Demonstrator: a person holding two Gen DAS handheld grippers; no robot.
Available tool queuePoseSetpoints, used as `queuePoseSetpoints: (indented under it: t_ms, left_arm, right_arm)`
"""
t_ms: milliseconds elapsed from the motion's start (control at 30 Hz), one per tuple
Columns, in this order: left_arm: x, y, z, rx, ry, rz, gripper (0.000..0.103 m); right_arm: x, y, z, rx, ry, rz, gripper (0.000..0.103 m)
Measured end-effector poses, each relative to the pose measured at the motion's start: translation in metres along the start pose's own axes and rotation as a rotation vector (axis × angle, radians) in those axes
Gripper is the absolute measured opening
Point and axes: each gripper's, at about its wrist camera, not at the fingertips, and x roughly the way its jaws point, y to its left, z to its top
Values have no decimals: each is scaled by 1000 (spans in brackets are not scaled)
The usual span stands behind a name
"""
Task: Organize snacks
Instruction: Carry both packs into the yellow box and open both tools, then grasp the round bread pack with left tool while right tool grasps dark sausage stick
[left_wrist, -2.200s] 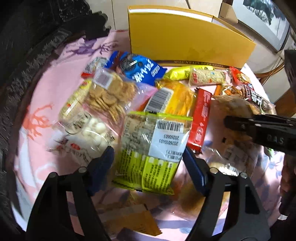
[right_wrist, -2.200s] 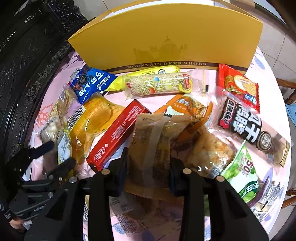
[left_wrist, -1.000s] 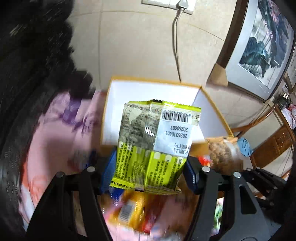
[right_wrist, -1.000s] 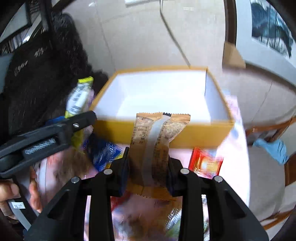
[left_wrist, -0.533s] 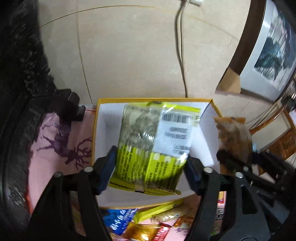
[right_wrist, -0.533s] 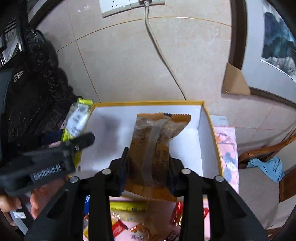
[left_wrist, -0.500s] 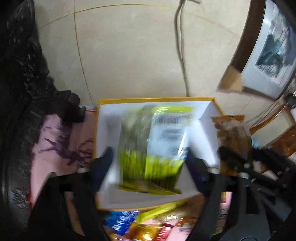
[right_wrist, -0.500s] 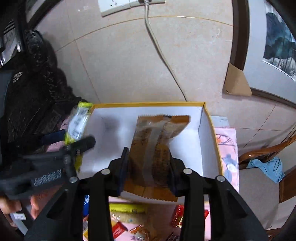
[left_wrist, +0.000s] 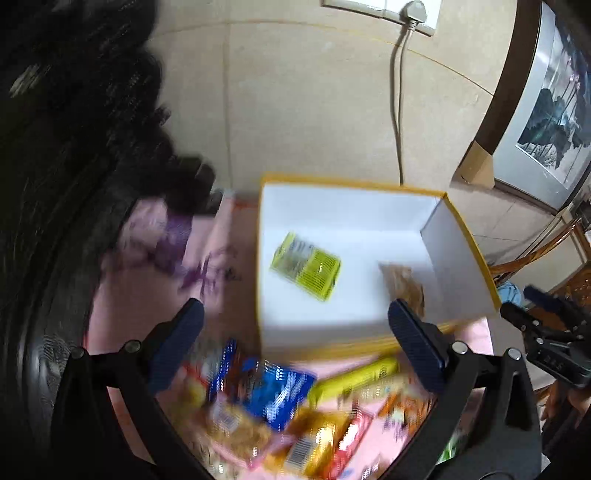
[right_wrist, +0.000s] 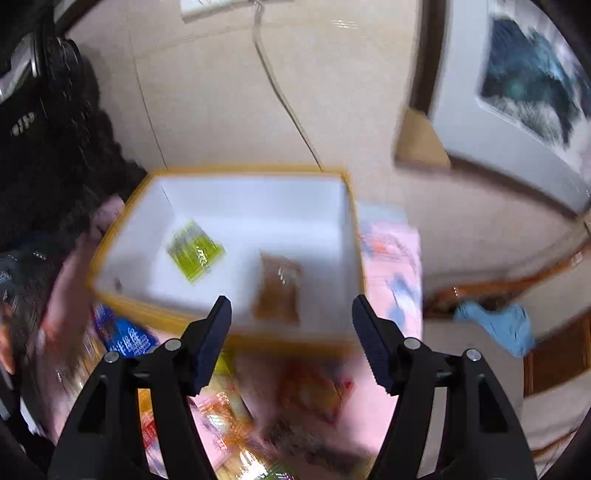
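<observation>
**Two packets in the box, both grippers spread and empty**

The left gripper (left_wrist: 293, 334) is seen with its jaws wide apart and nothing between them, above the near wall of the yellow box (left_wrist: 476, 254). The right gripper (right_wrist: 291, 328) is likewise spread open and empty, above the same near wall. The yellow-green packet (left_wrist: 306, 270) is found lying flat on the white floor of the box, toward its left side and tilted at an angle. The brown packet (right_wrist: 277, 291) is found on the floor nearer the right wall and the near edge, well apart from the yellow-green one. In the left wrist view the brown packet is partly hidden behind the right finger pad (left_wrist: 415, 345).

The box is set on a table covered by a pink cloth (left_wrist: 155, 269), at its far edge against the tiled wall (left_wrist: 314, 103). On the cloth before the near wall of the box, a blurred heap of snacks is seen, among them a blue packet (left_wrist: 269, 387) and a long yellow packet (left_wrist: 354, 378). A cable (left_wrist: 397, 110) is seen running down the wall behind the box.
</observation>
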Motion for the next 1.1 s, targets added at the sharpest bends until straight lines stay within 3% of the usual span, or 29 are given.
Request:
queuePoseSetpoints:
  t_ms: [167, 367, 467, 533, 600, 667, 733, 867, 1100]
  left_arm:
    - [-14, 21, -81, -67, 84, -48, 101]
    - [-25, 32, -156, -48, 201, -32, 101]
    - [-30, 36, -176, -58, 249, -30, 101]
    - [-35, 37, -181, -66, 257, -25, 101]
    - [-40, 39, -181, -70, 247, -20, 101]
    - [-47, 40, -178, -62, 226, -14, 101]
    - [-52, 40, -175, -53, 208, -6, 101]
    - [-56, 46, -172, -64, 195, 5, 101]
    - [-66, 59, -176, -32, 177, 23, 101]
  right_arm:
    - [26, -20, -82, -2, 138, 53, 68]
    - [62, -24, -122, -107, 230, 46, 68]
    - [74, -32, -130, -123, 241, 97, 71]
    - [79, -33, -132, -125, 260, 128, 78]
    - [91, -28, -140, -131, 345, 125, 85]
    - [90, -17, -148, -186, 365, 91, 85]
    - [87, -12, -154, -192, 338, 68, 78]
    - [72, 2, -168, -122, 279, 54, 37]
    - [55, 20, -184, 77, 278, 131, 31]
